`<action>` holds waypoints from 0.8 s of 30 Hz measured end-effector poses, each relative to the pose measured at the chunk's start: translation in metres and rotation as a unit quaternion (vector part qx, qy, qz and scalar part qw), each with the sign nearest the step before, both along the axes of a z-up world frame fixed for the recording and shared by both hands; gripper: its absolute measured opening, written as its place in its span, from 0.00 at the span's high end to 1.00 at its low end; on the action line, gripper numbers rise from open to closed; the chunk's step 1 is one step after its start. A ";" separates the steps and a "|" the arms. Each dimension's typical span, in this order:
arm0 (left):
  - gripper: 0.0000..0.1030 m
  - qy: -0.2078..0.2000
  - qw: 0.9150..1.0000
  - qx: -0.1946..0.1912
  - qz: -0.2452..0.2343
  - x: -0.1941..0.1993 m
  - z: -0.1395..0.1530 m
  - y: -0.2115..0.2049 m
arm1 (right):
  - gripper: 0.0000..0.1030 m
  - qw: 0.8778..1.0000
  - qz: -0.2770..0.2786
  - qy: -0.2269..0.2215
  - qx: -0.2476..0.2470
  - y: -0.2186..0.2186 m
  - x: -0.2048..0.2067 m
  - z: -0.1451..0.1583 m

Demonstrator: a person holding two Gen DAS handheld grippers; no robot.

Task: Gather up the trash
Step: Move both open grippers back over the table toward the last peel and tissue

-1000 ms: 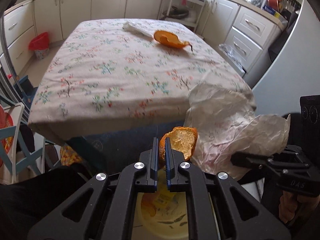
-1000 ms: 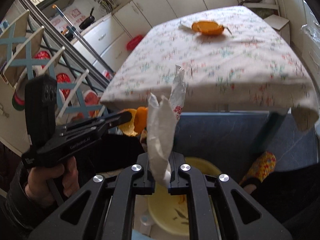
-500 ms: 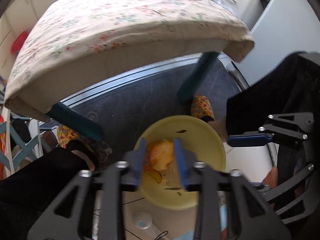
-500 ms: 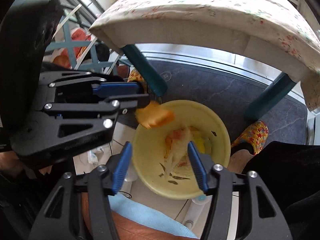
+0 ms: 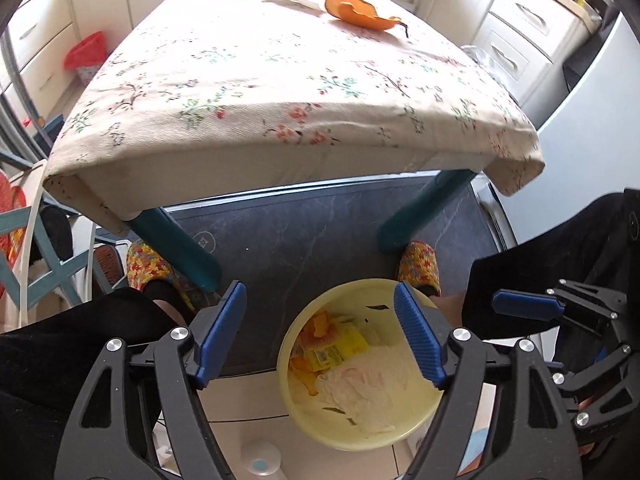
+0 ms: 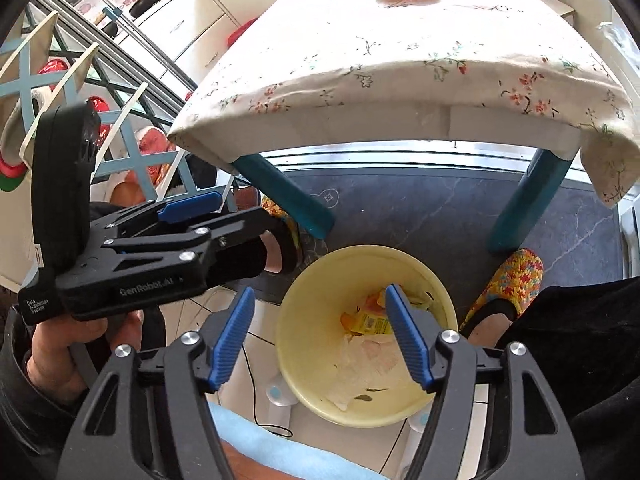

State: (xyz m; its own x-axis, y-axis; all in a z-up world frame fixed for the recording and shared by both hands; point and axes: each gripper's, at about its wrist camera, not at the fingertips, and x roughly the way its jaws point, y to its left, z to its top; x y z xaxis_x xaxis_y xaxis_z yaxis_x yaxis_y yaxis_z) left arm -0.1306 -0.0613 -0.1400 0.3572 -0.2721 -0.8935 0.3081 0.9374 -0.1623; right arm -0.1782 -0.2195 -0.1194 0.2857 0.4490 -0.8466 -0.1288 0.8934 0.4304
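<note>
Dropped peel and paper now lie in my yellow bin; left tongs and right tongs are spreading, empty, just above its rim, surface edge well beyond.

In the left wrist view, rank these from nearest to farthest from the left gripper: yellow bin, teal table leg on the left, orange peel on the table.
1. Yellow bin, just below the opening left gripper.
2. Teal table leg, ahead-left.
3. Orange peel, at the table's far end.
</note>
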 end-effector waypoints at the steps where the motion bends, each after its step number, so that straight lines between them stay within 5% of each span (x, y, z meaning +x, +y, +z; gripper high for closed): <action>1: 0.28 0.000 1.000 0.000 0.001 0.000 0.000 0.000 | 0.35 1.000 0.001 0.000 -0.001 0.001 0.000 0.000; 10: 0.28 -0.023 1.000 -0.006 0.020 0.001 0.008 0.006 | 0.35 1.000 -0.014 -0.025 0.012 -0.005 -0.003 0.007; 19: 0.23 -0.101 0.986 -0.080 0.102 0.004 0.053 0.047 | 0.31 0.984 -0.071 -0.163 -0.015 -0.026 -0.013 0.056; 24: 0.19 -0.142 0.977 -0.091 0.128 0.012 0.076 0.061 | 0.31 0.978 -0.066 -0.195 -0.033 -0.027 -0.001 0.070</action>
